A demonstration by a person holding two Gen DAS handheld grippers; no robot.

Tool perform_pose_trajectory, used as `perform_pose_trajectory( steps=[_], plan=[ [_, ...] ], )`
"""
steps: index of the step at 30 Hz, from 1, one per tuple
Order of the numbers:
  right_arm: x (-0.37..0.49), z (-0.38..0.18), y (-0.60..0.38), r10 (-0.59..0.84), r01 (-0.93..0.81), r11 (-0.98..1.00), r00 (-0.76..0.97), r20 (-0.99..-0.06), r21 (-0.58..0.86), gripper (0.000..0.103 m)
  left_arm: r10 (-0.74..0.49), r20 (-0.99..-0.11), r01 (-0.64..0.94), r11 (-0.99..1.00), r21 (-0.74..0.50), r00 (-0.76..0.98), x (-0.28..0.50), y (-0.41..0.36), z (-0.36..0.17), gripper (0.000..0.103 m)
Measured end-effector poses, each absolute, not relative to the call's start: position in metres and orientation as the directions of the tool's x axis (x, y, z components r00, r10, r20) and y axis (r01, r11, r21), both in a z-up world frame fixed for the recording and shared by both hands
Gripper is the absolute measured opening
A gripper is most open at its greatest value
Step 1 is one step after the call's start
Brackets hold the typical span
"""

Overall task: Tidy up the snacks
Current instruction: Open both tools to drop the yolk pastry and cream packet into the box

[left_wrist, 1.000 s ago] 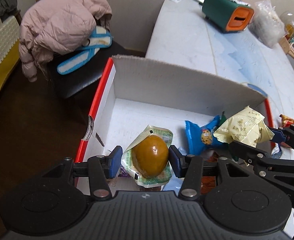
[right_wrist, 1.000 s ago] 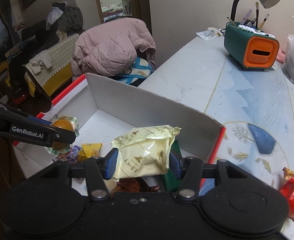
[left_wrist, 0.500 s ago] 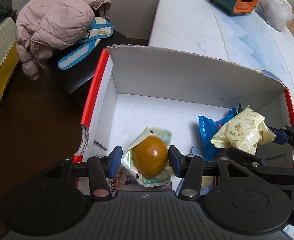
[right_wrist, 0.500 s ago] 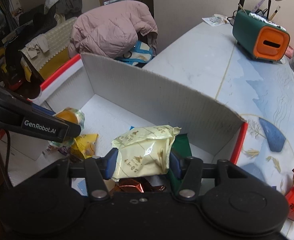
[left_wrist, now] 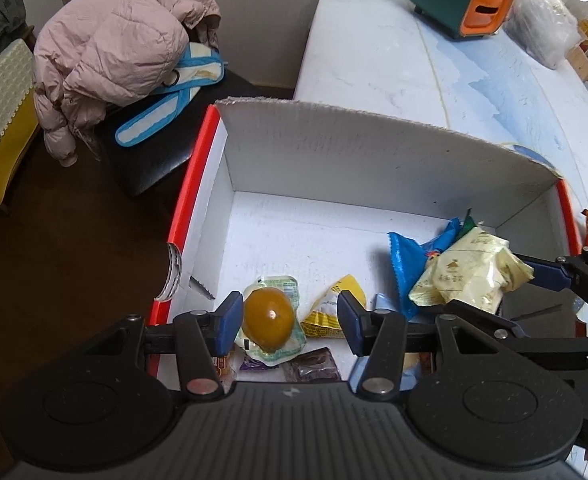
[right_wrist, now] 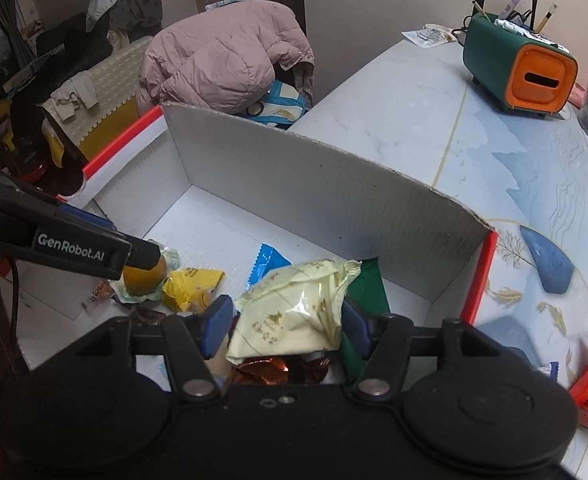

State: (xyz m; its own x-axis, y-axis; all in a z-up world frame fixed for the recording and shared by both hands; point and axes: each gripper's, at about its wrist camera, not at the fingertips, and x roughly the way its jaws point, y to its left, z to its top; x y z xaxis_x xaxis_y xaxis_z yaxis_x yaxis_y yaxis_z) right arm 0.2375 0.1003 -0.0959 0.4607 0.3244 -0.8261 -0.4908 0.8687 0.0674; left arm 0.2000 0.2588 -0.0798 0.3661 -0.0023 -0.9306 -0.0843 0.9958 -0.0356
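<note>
Right wrist: left claw (right_wrist: 149, 258) hides orange snack (right_wrist: 143, 278) top

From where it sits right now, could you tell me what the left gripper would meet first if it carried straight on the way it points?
Most likely the sealed orange-brown snack, which lies between the open fingers of the left gripper, nearer the left one, on the floor of the box. Its jaws have just been opening. Depth is hard to judge here.
</note>
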Motion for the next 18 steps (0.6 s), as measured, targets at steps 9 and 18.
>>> perform_pose_trajectory(
  steps=[9, 18],
  plan=[
    [0.222, -0.08, 0.091, 0.365, -0.491, 0.865, 0.478, -0.799, 0.101, 0.062, -0.003, -0.891, -0.062, 0.997, -0.035, 0.454, 0.176, 0.247, -0.054, 0.057],
    [0.197, -0.056, 0.078, 0.417, -0.505, 0.854, 0.515, -0.749, 0.129, 0.062, -0.007, -0.839, -0.02, 1.0, -0.021, 0.543, 0.149, 0.232, -0.027, 0.057]
  ],
)
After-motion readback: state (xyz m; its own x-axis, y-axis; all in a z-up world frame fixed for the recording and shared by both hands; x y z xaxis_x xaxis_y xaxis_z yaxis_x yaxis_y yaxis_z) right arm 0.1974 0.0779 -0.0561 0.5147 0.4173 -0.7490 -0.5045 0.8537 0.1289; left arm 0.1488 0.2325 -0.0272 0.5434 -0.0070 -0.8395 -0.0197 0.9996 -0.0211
